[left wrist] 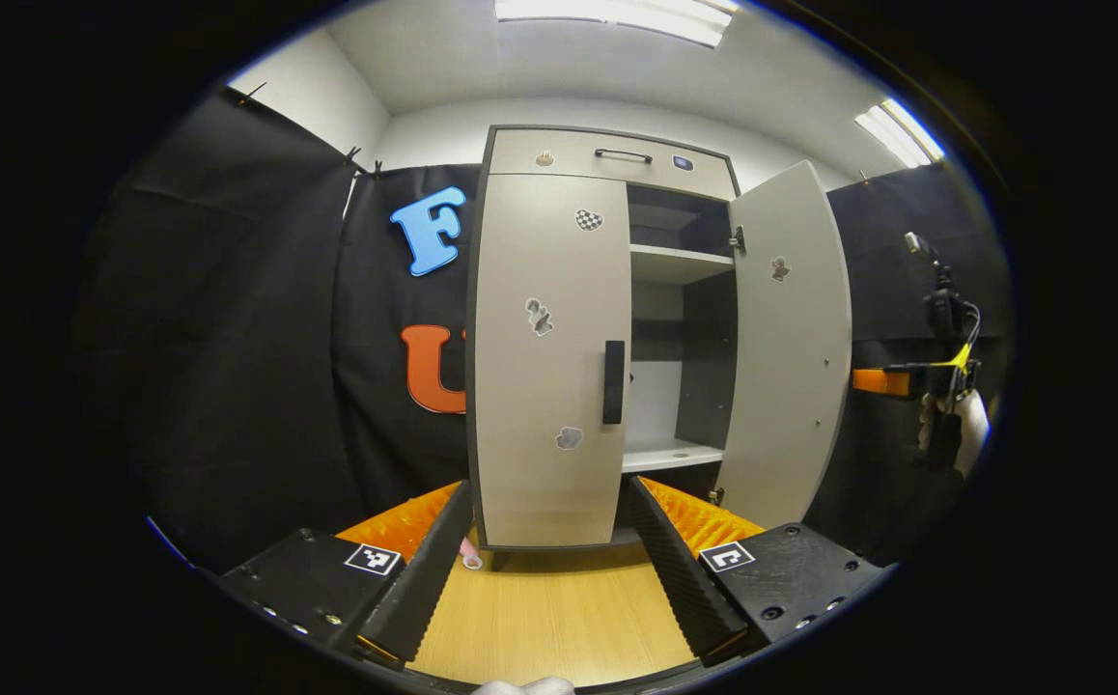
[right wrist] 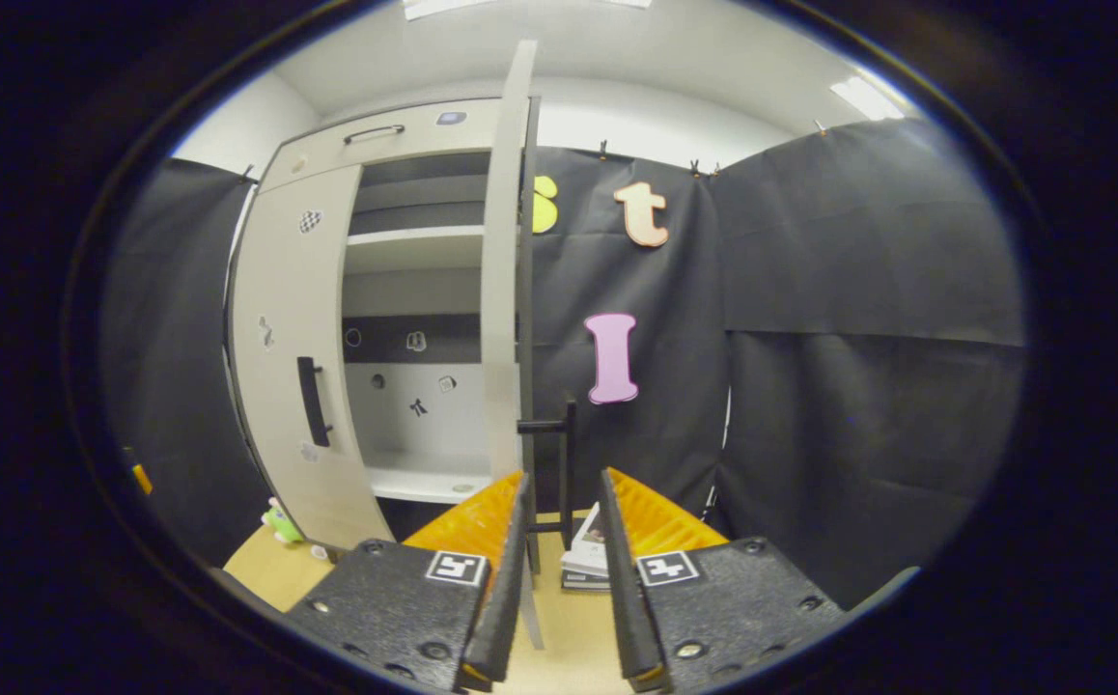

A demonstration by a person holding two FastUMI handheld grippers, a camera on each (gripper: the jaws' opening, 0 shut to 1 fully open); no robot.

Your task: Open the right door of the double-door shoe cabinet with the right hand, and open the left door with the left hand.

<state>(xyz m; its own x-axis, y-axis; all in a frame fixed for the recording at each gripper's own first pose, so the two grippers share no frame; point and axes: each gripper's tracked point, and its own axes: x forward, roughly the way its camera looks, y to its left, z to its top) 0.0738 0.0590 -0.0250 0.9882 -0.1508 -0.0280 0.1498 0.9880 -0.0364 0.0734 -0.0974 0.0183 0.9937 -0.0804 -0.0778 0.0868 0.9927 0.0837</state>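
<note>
Under me runs a wooden floor (left wrist: 549,608), pale and bare. A small pink thing (left wrist: 470,555) lies on it at the left. Further right a stack of booklets (right wrist: 586,560) rests on the floor, and a green toy (right wrist: 279,523) sits off to the left.

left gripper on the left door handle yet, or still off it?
Apart. In the left gripper view the left gripper is open and well short of the closed left door; its handle sits untouched, with bare wooden floor between.
</note>
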